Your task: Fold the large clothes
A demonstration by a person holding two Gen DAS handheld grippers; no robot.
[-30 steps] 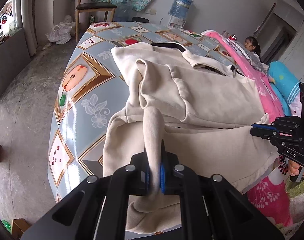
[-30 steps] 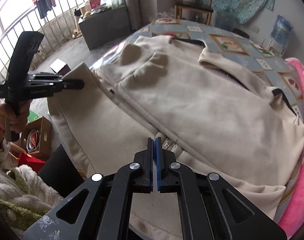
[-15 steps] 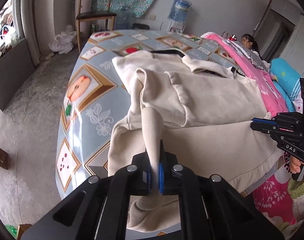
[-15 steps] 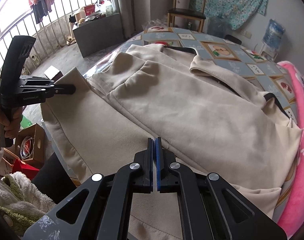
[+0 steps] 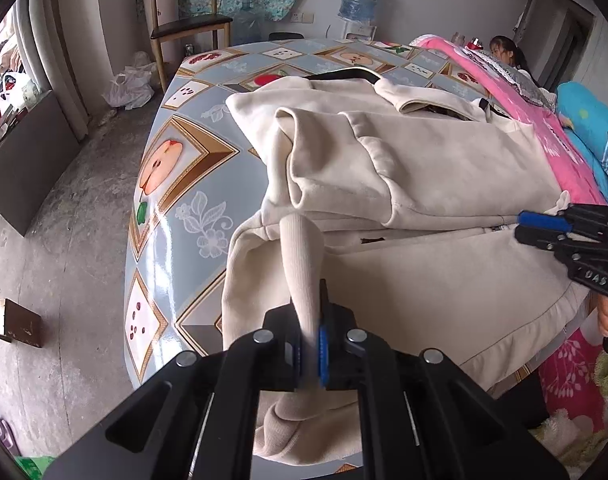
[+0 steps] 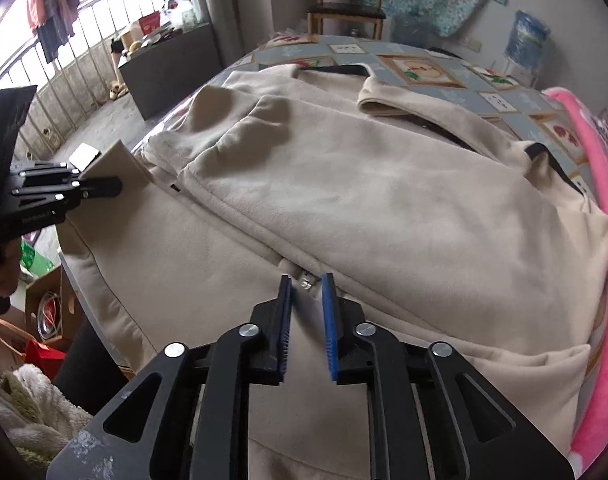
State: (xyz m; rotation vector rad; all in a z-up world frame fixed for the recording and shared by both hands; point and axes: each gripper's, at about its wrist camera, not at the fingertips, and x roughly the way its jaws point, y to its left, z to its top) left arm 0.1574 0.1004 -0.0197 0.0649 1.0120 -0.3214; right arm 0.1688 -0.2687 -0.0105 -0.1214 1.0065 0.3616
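- Two hand-held grippers work over a cream jacket (image 6: 383, 200) spread across a table (image 5: 176, 184) with a fruit-patterned cover.
- The left gripper (image 5: 311, 344) is clamped on the jacket's ribbed cuff (image 5: 304, 264), holding it above the near hem.
- The right gripper (image 6: 307, 320) has just been opening; its blue pads (image 6: 329, 320) stand apart, nothing pinched, above the zipper line.

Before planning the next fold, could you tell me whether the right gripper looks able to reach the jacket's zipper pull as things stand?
Probably yes. The right gripper has just been opening, nothing lies between its fingers, and the zipper pull lies exposed on the cream jacket just ahead.
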